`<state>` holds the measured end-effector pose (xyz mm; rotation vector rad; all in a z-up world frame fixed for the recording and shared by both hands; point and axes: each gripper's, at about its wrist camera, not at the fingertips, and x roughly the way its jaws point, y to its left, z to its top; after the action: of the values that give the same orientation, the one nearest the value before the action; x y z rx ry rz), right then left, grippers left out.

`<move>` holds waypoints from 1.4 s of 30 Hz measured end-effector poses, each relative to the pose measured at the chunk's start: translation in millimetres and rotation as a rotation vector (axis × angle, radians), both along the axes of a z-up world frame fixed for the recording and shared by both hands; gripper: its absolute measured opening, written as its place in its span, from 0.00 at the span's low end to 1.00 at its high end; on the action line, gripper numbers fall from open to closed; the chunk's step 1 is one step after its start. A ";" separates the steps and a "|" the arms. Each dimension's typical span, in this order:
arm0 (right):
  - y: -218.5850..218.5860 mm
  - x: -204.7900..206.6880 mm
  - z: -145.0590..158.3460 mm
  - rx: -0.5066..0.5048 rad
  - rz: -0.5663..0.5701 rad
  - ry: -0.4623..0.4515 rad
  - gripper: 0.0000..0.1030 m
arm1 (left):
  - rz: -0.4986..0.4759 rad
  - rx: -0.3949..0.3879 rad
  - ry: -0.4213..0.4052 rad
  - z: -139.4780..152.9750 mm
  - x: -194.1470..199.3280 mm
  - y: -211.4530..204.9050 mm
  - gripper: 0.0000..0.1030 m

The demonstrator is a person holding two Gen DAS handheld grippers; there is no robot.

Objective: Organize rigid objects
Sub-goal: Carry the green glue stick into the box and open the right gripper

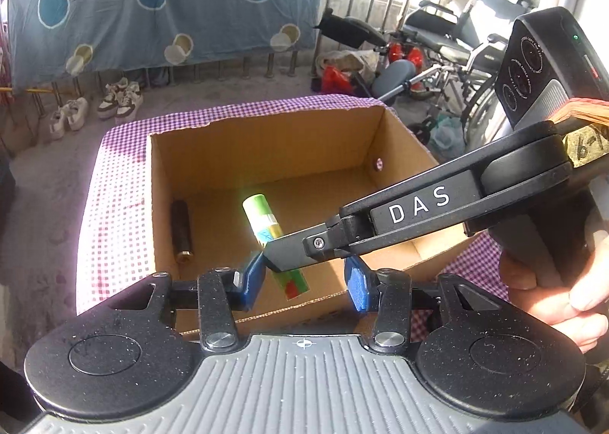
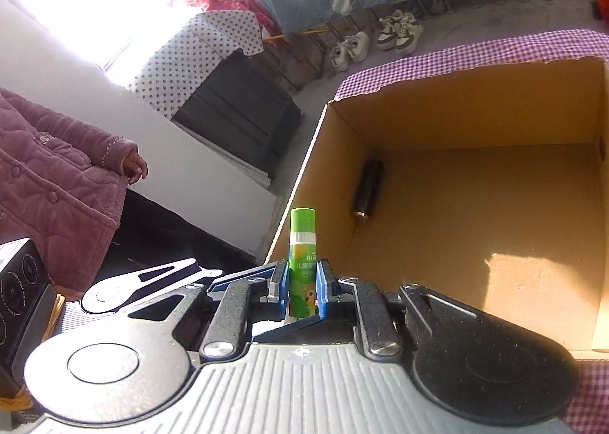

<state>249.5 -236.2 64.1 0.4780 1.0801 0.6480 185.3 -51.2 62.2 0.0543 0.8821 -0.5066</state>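
Observation:
An open cardboard box stands on a purple checked cloth. A dark brown cylinder lies on the box floor against its left wall. My right gripper is shut on a green printed tube, which stands upright between the blue pads. In the left wrist view that gripper reaches in from the right, and the green tube hangs over the box near its front edge. My left gripper is open just in front of the box, with nothing between its blue pads.
A person in a purple quilted jacket stands at the left. A hand holds the right gripper's handle. Wheelchairs, shoes and a hung blue sheet lie beyond the table. A black cabinet is on the floor.

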 end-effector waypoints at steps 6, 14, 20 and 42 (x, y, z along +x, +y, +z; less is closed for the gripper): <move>6.9 49.8 -52.3 0.011 -0.012 0.166 0.16 | 0.033 0.011 0.173 -36.2 48.6 13.0 0.44; 15.1 91.4 -86.5 0.011 -0.038 0.284 0.16 | 0.066 0.079 0.236 -49.2 65.5 12.7 0.44; 13.0 100.6 -100.1 0.010 -0.057 0.334 0.17 | 0.074 0.088 0.220 -44.5 63.0 11.3 0.47; -36.6 18.9 0.9 -0.018 -0.097 0.128 0.25 | 0.040 -0.071 -0.079 37.4 -14.9 39.4 0.60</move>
<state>268.4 -272.8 64.9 0.5591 1.1744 0.5273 170.5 -11.8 99.6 -0.0083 0.7861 -0.4953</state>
